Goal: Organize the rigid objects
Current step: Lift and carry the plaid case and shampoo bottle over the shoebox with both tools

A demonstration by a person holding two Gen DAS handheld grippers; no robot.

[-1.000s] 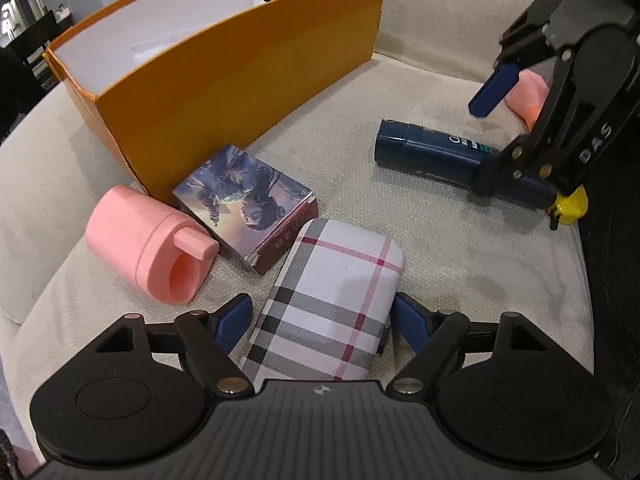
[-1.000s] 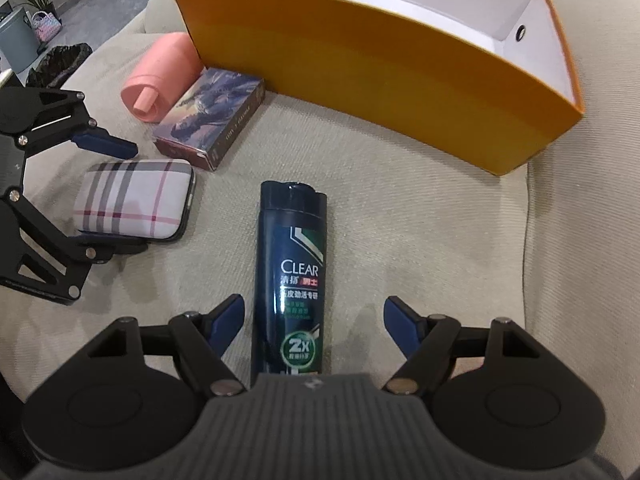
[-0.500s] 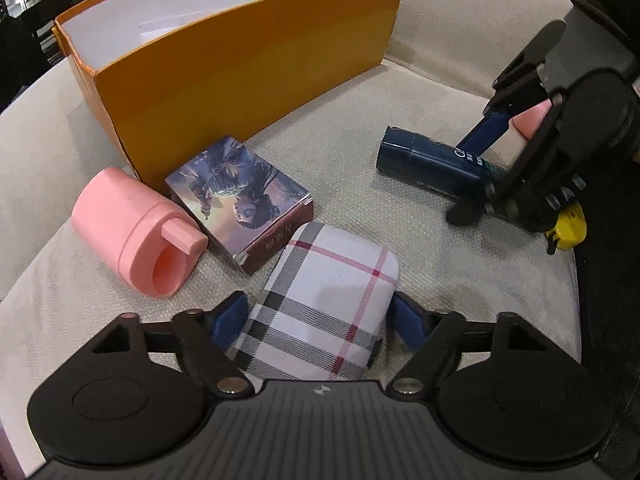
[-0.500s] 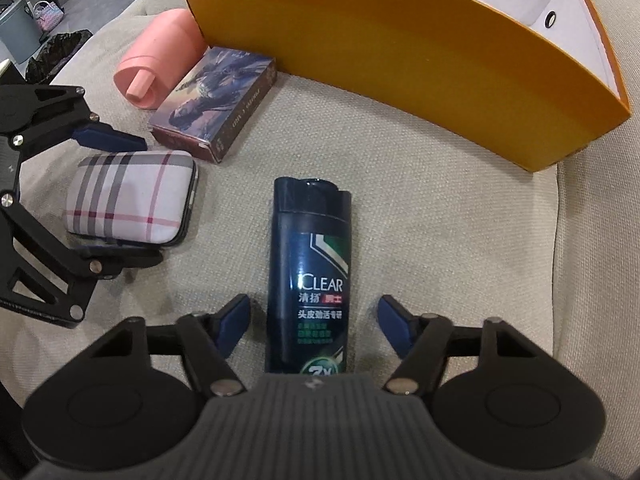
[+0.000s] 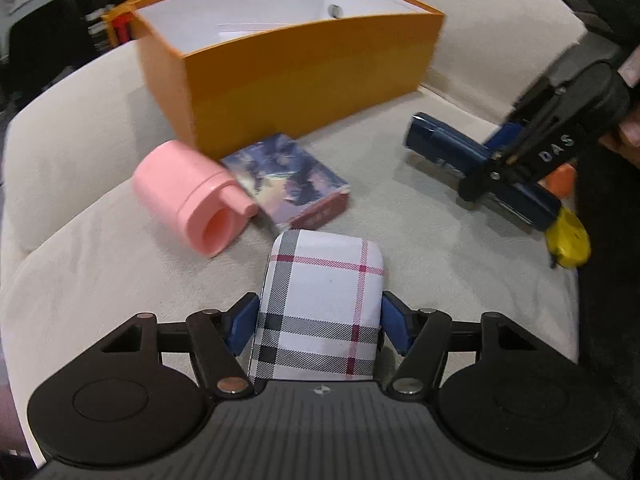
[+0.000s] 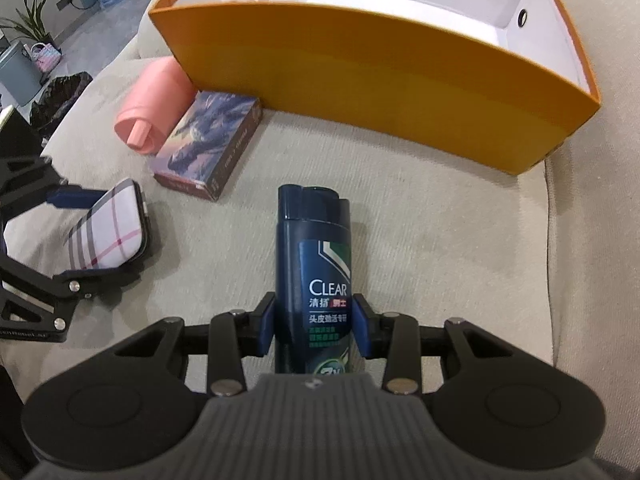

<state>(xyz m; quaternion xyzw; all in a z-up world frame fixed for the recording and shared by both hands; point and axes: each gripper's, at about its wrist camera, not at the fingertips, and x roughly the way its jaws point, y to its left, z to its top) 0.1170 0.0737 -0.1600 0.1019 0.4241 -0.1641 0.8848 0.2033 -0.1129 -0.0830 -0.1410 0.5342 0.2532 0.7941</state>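
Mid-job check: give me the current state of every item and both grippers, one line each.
Left gripper: shut on plaid hard case.
Right gripper: shut on dark blue shampoo bottle, cap closed.
Orange cardboard box: open-topped, upright.
Pink plastic cup: lying on its side.
Illustrated card box: closed, lying flat.

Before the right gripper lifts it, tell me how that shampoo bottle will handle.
The shampoo bottle looks like stiff plastic, so it probably won't deform. Its glossy surface may slip. The right gripper grips near its base, so the cap end will likely sag.
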